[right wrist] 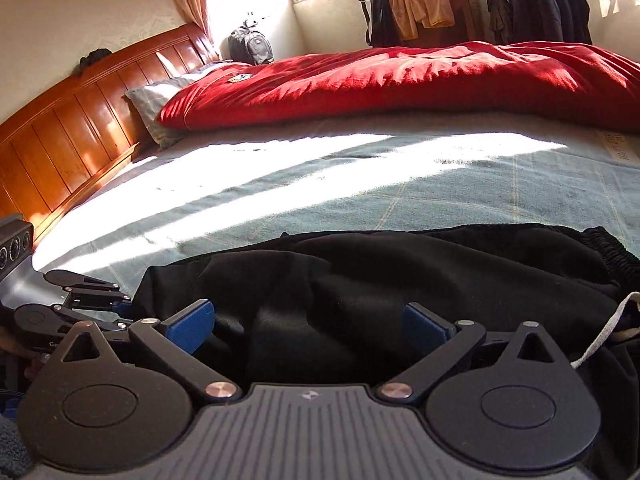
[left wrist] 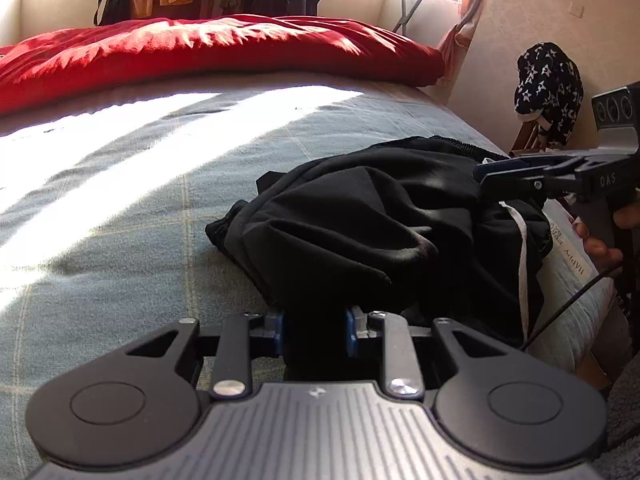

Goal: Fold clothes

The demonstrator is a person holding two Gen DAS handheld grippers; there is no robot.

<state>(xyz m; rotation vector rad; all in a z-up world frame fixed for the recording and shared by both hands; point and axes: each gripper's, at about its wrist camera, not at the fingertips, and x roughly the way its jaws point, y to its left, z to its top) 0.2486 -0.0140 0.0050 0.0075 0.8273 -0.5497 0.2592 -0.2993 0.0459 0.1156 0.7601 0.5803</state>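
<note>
Lying crumpled on bed (left wrist: 120, 200): black shorts (left wrist: 360, 216), soft, light, floppy. Left gripper (left wrist: 314, 330) jaws pinch hem; right gripper (right wrist: 308, 330) jaws wide. Best grip: elastic waistband (right wrist: 608, 248).

Black shorts (left wrist: 360, 216) with a white drawstring (left wrist: 522, 272) on a grey-blue checked bedspread (left wrist: 120, 220); red duvet (left wrist: 200, 48); blue gripper pads (right wrist: 192, 326).

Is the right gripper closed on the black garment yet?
No, in the right wrist view the right gripper has its blue pads spread wide, with the black garment lying between them.
</note>
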